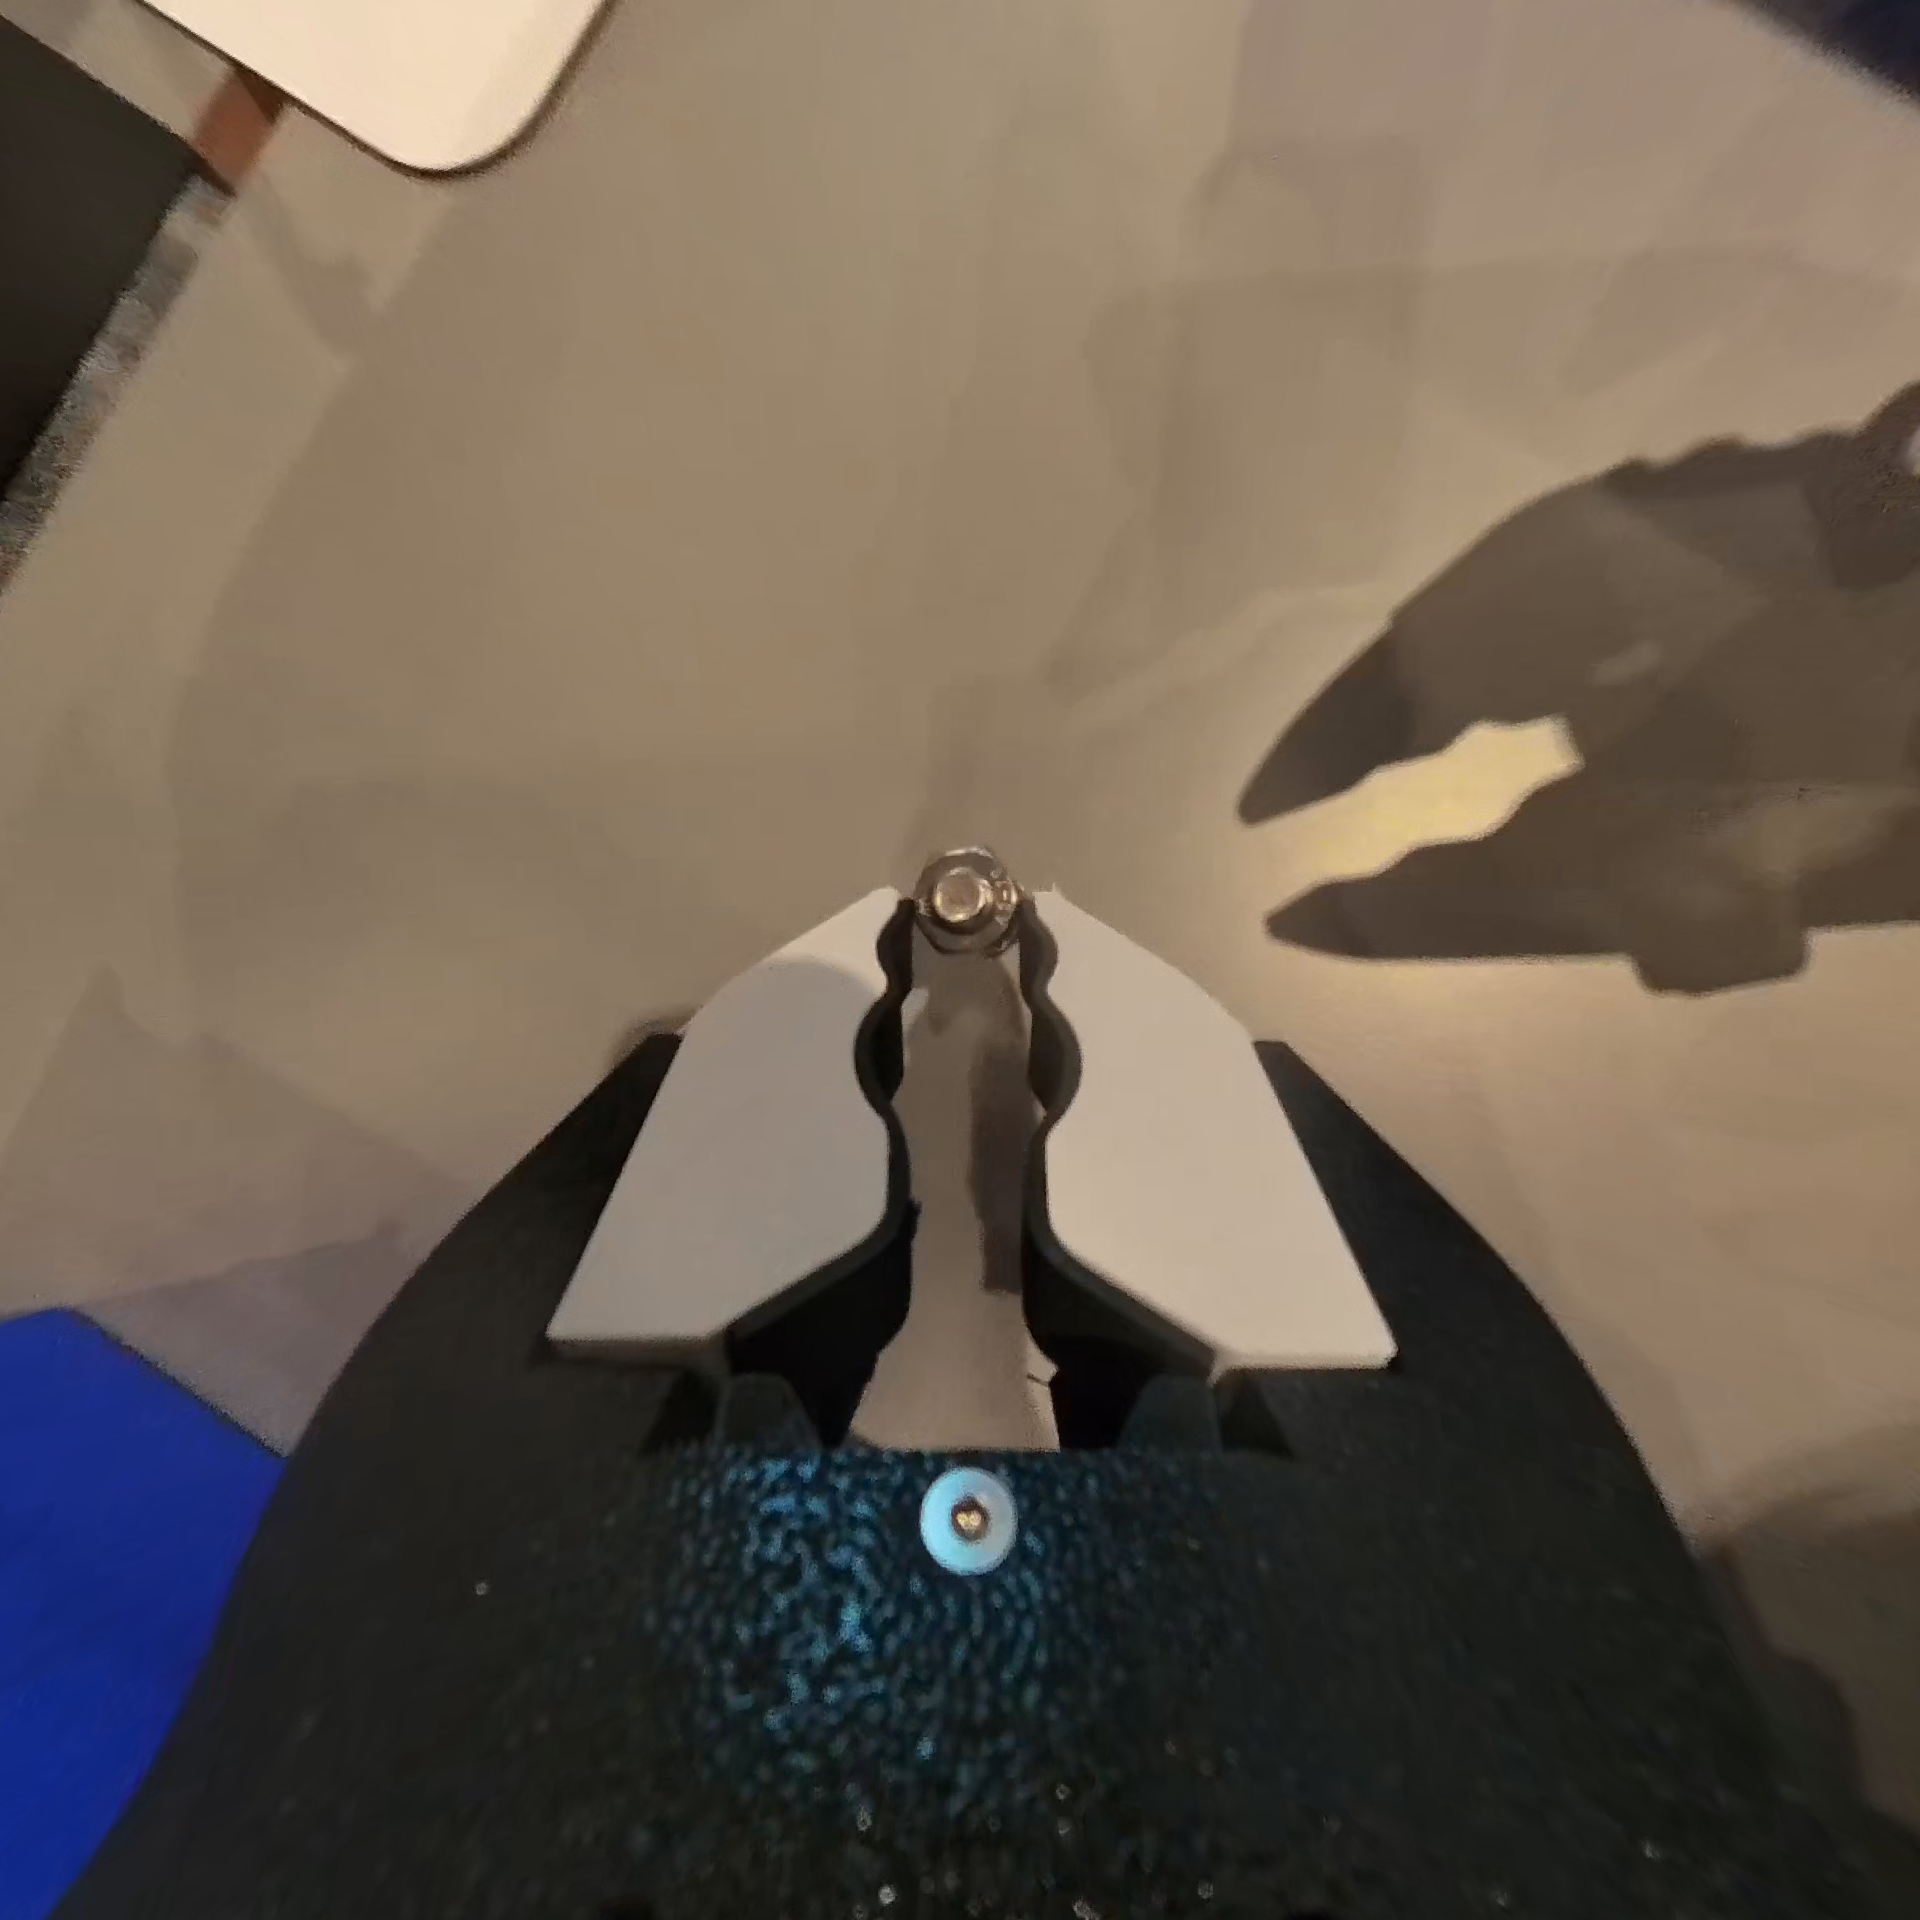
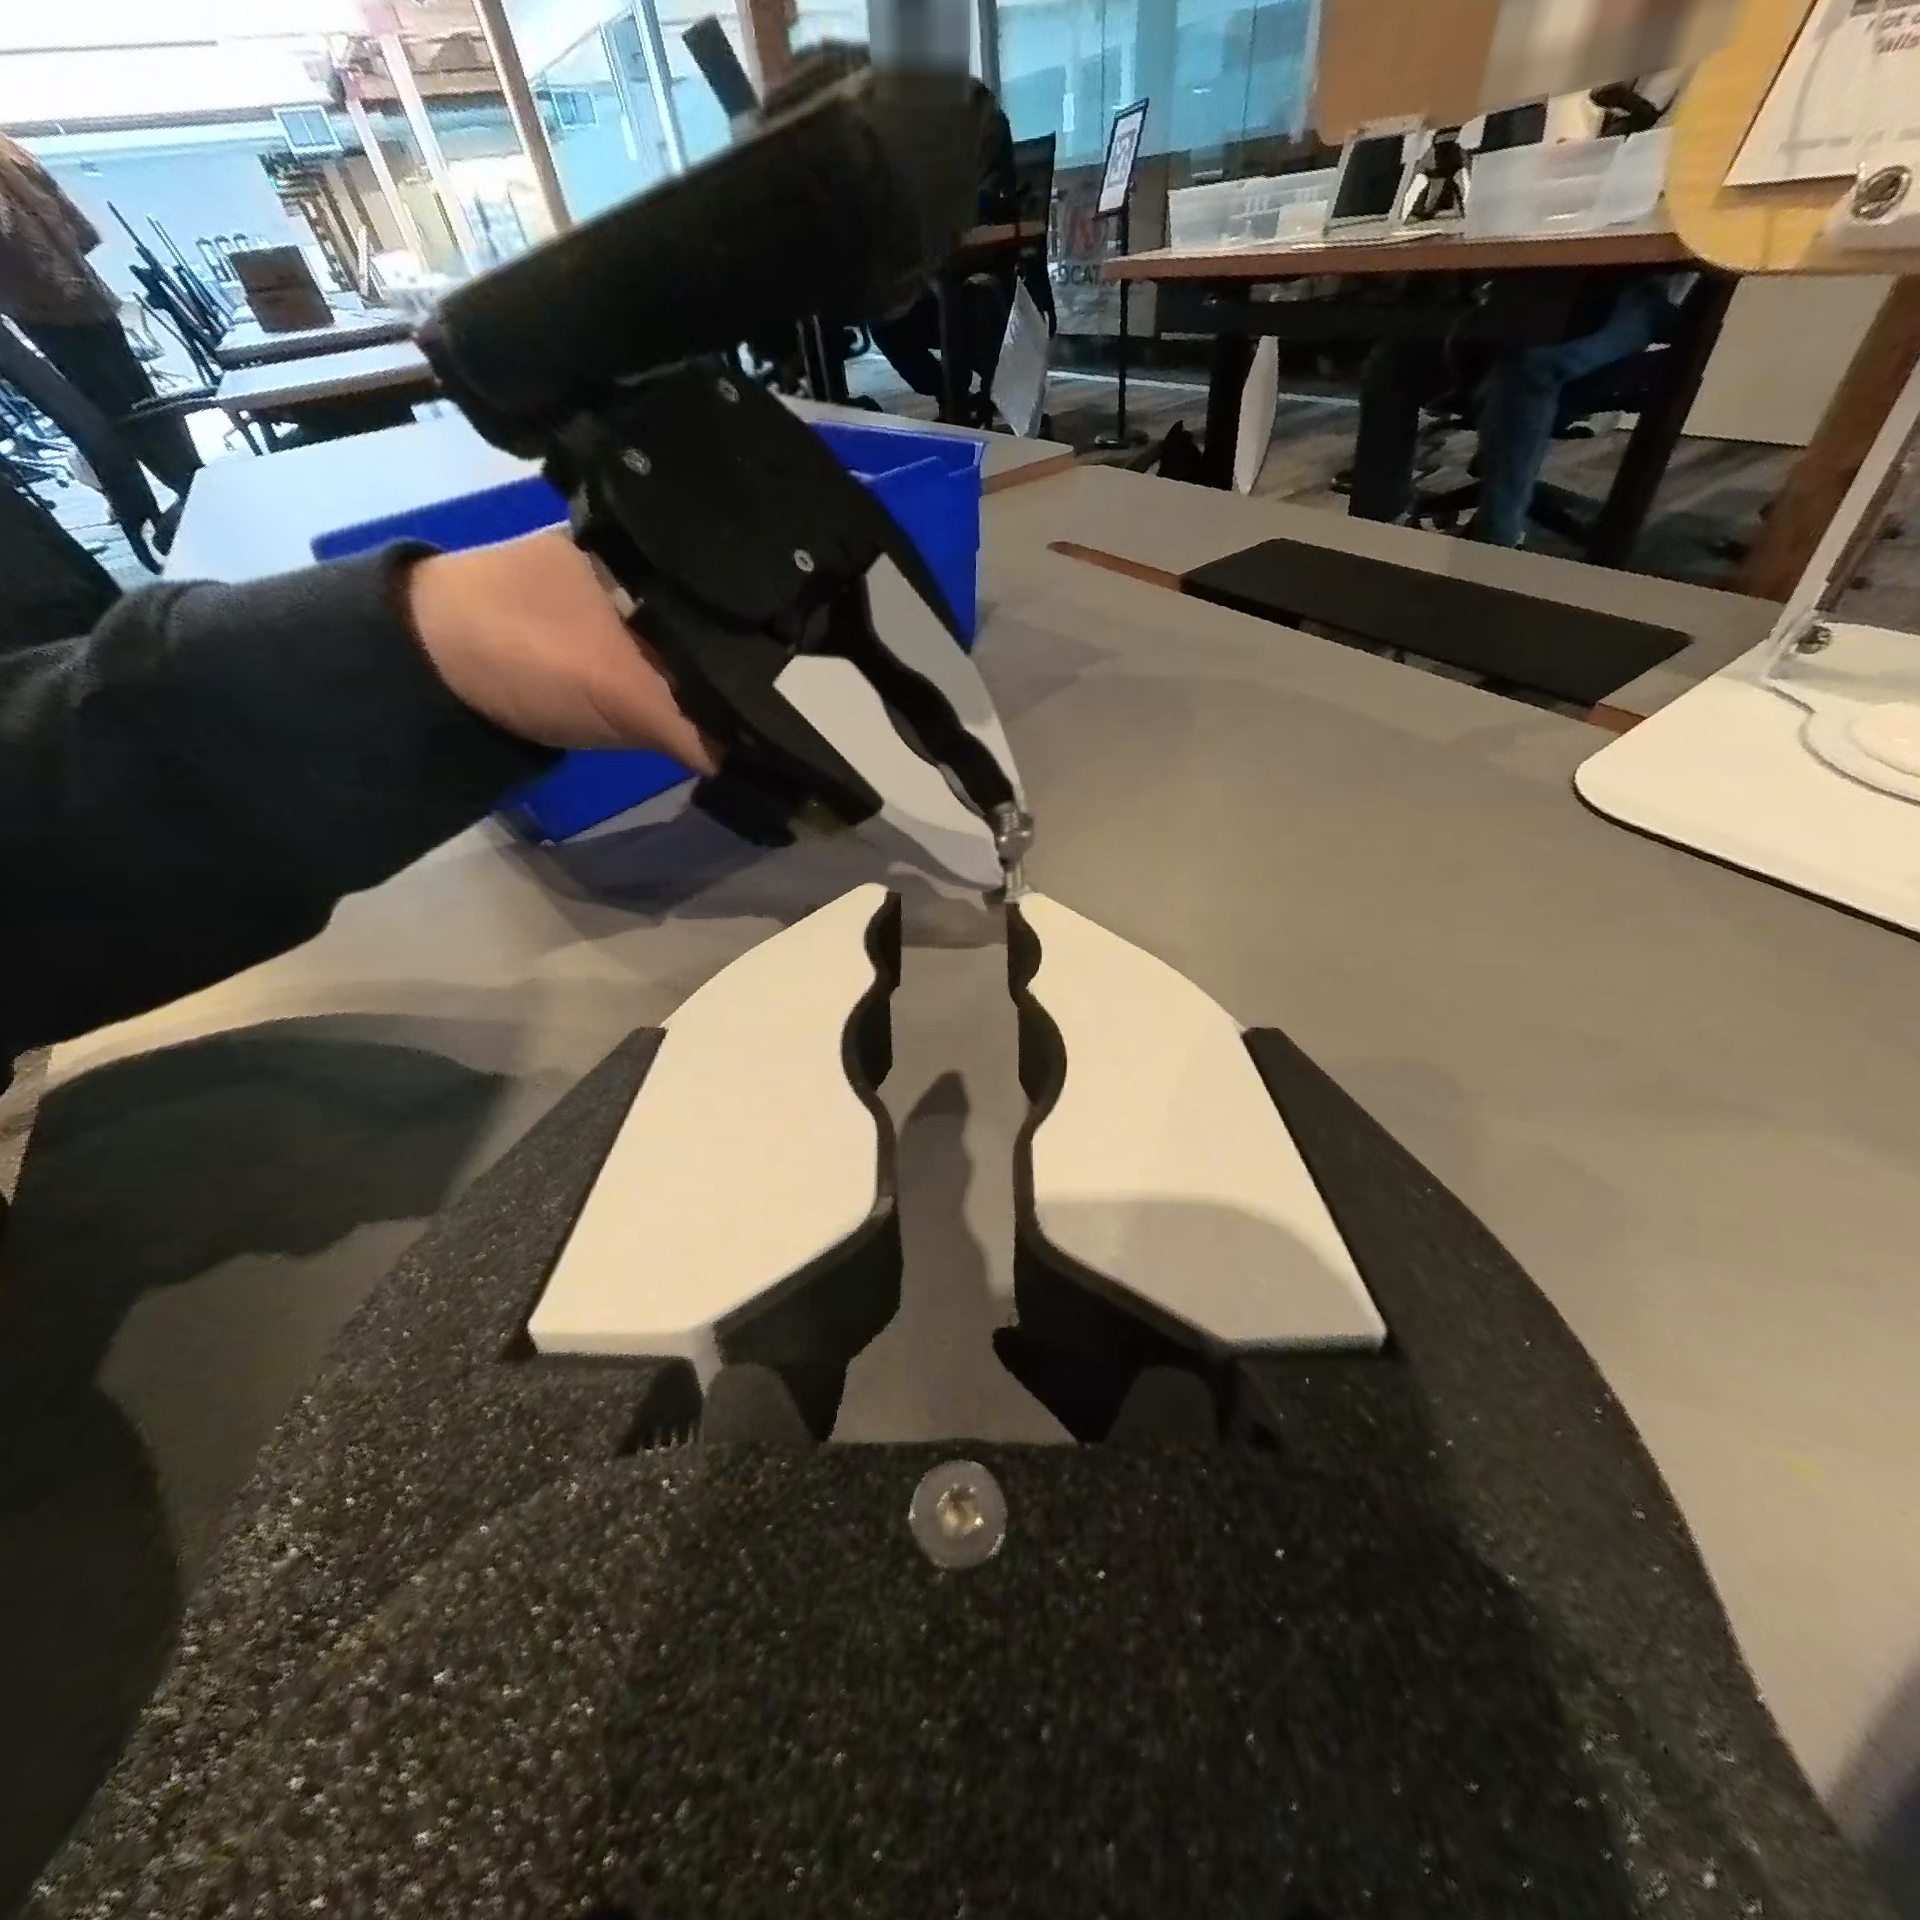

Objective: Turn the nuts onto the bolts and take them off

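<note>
My left gripper is shut on the head of a small silver bolt, seen end-on between its white fingertips. In the right wrist view a hand in a dark sleeve holds that gripper tilted down over the grey table, with the bolt hanging from its tips. A small metal piece, perhaps a nut, sits at the bolt's lower end. My right gripper is open just below it, and its right fingertip is beside that piece. It appears blurred in the left wrist view.
A blue bin stands behind the left gripper, and it also shows in the left wrist view. A white board lies at the right, a black mat beyond it. Desks and chairs fill the background. Spacing between my two grippers at the tips: around 12 cm.
</note>
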A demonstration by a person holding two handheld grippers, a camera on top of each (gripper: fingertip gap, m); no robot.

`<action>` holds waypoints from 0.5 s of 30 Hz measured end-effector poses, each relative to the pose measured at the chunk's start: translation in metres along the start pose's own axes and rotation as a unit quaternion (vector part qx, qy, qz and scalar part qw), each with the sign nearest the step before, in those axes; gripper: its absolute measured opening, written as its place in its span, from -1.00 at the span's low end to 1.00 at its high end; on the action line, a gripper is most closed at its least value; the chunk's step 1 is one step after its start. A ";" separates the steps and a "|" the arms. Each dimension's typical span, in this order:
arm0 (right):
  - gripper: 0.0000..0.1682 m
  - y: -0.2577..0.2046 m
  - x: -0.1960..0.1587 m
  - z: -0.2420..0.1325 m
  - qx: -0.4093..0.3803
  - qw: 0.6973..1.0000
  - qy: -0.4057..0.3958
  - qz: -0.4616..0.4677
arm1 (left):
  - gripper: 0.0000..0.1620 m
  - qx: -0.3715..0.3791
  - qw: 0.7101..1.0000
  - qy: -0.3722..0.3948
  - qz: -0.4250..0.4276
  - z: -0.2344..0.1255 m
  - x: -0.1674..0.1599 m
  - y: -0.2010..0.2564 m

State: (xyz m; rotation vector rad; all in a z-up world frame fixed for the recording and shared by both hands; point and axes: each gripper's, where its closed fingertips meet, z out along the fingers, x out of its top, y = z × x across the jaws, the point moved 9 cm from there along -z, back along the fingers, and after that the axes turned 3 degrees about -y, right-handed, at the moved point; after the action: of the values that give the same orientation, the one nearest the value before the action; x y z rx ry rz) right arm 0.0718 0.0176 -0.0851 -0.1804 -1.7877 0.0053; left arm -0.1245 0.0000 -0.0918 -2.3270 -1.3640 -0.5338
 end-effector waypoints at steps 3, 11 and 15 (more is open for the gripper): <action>-0.78 0.000 0.000 0.000 -0.004 1.000 -0.003 -0.004 | -0.77 0.002 1.000 -0.008 0.012 0.004 -0.003 0.000; -0.78 0.000 -0.002 0.002 0.000 1.000 -0.008 -0.006 | -0.77 -0.004 1.000 -0.013 0.013 0.011 -0.008 -0.001; -0.78 -0.002 0.000 0.002 0.000 1.000 -0.007 -0.012 | -0.77 -0.010 1.000 -0.015 0.010 0.016 -0.010 0.001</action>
State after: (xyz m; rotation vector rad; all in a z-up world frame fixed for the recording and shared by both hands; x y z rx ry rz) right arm 0.0699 0.0155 -0.0854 -0.1597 -1.8033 -0.0104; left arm -0.1263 0.0005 -0.1101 -2.3720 -1.3534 -0.5099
